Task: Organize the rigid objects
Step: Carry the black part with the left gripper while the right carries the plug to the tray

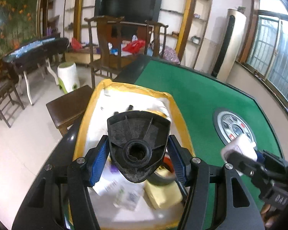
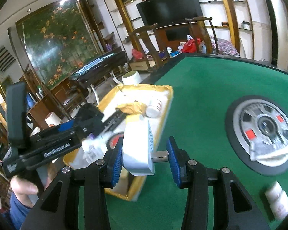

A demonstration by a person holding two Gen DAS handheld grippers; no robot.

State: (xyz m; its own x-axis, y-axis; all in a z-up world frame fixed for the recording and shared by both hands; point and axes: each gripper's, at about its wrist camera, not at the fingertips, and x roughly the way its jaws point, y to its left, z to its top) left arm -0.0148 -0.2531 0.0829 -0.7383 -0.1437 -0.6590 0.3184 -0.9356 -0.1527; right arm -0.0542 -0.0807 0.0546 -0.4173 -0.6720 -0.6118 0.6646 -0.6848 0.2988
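Note:
My left gripper (image 1: pixel 137 160) is shut on a black ribbed plastic part (image 1: pixel 138 143) with a round socket, held above the white box with yellow tape edges (image 1: pixel 82 134). The box holds papers, a yellow block (image 1: pixel 163 193) and a tape roll (image 1: pixel 163 176). My right gripper (image 2: pixel 145 157) is shut on a white plug adapter (image 2: pixel 138 147), its metal prong against the right pad, just right of the box (image 2: pixel 168 95). The right gripper also shows in the left wrist view (image 1: pixel 245 153). The left gripper shows in the right wrist view (image 2: pixel 73 132).
The green felt table (image 2: pixel 211 88) has a round metal centre hub (image 2: pixel 263 130). A white bottle (image 2: pixel 278 199) lies on the felt at the lower right. Another white bottle (image 2: pixel 153 107) lies in the box. Wooden chairs (image 1: pixel 109 44) and a stool (image 1: pixel 69 107) stand beyond the table's edge.

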